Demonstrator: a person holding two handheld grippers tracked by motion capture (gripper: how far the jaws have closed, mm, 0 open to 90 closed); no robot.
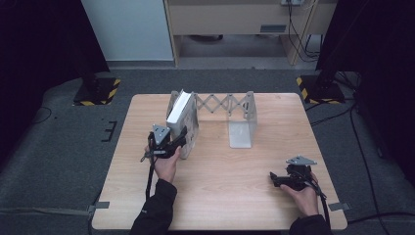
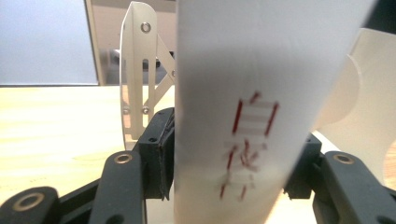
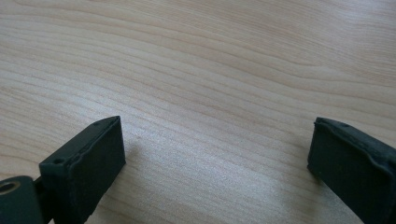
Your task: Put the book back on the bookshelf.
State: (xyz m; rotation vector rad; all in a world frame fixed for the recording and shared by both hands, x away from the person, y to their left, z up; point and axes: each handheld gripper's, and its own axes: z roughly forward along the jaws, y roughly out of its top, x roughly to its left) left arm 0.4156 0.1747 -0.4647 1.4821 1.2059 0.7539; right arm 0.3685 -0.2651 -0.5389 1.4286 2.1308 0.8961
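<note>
Book (image 1: 179, 111) stands upright at the rack's (image 1: 243, 117) left end plate, white spine with red characters facing the left gripper (image 1: 182, 138), whose jaws pinch that spine. Likely stiff and fairly heavy; the smooth cover may slip, so grip low across the spine. Right gripper (image 1: 272, 177) rests agape on the table (image 1: 220, 176), well apart.

Lab: hazard-striped stand bases (image 1: 98, 90), cables (image 1: 359, 142)
</note>
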